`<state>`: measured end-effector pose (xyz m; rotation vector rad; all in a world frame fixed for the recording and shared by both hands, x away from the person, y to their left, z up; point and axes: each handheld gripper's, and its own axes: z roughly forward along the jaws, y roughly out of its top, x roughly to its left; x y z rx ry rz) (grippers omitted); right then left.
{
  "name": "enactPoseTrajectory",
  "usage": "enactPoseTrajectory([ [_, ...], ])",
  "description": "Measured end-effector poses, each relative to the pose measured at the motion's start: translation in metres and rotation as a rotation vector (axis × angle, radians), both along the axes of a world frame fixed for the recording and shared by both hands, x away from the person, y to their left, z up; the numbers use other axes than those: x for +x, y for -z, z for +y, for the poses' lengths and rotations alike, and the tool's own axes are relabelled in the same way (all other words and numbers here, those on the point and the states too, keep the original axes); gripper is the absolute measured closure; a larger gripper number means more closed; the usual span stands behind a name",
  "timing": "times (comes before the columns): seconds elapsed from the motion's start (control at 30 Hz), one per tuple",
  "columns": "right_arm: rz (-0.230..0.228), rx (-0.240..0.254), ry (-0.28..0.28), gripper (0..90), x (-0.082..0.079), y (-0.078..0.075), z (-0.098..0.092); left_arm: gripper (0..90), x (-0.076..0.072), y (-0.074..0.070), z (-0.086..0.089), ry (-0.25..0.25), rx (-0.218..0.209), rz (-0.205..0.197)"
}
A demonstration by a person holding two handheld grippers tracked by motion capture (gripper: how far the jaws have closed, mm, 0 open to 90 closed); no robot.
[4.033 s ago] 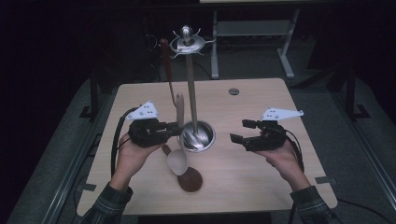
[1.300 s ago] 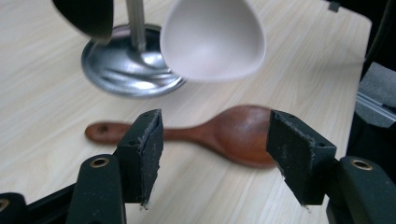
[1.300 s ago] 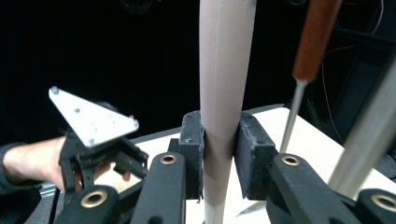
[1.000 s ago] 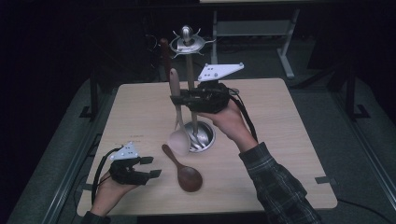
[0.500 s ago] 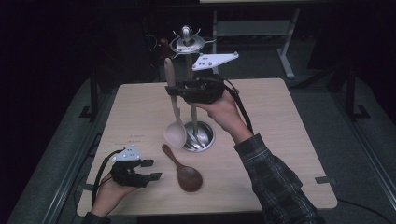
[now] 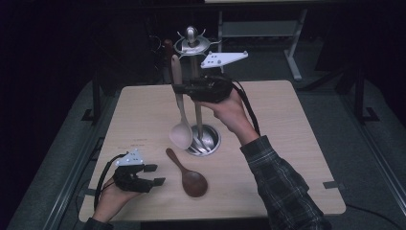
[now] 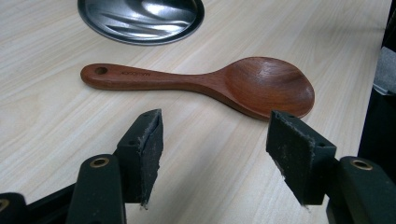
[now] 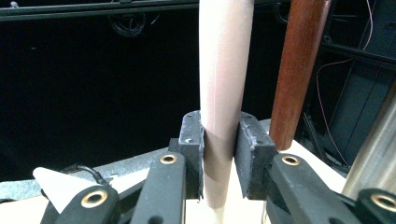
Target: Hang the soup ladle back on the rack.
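The pale wooden spoon (image 6: pixel 179 103) is clamped by its handle between the jaws of the right gripper (image 6: pixel 178 88), and it hangs nearly upright, bowl downward, just beside the pole of the metal utensil stand (image 6: pixel 193 45); in the right gripper view the pads (image 8: pixel 192 142) are seen pressed on either side of the light handle (image 8: pixel 223 88), with a darker reddish handle (image 8: pixel 299 65) close behind it, hanging from the stand. The spoon's long axis is thus vertical and roughly parallel to the pole, and its upper end lies just below the hooked crown of the stand, so the coming move is judged to turn on that short upward gap between handle tip and hook; whether the handle tip carries a hole cannot be made out. The bowl is seen above the round base (image 6: pixel 210 139) of the stand, apparently clear of it. The left gripper (image 6: pixel 154 175) is held low near the front-left corner of the table (image 6: pixel 287 143), its jaws parted with nothing between them; ahead of them the dark wooden spoon (image 7: pixel 210 84) lies flat, crosswise to the jaws, with its bowl toward the front edge and its holed handle end toward the stand. The left hand is therefore the nearer one for that spoon, while the right is already committed to the pale one
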<state>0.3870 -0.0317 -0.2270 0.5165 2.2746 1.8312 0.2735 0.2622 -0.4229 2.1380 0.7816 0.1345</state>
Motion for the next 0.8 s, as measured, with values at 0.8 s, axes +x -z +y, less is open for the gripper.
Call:
enactPoseTrajectory([
  [0.8, 0.018, 0.034, 0.052, 72.2, 0.008, 0.01, -0.011, 36.3, 0.001, 0.002, 0.001, -0.002, 0.006, 0.013],
])
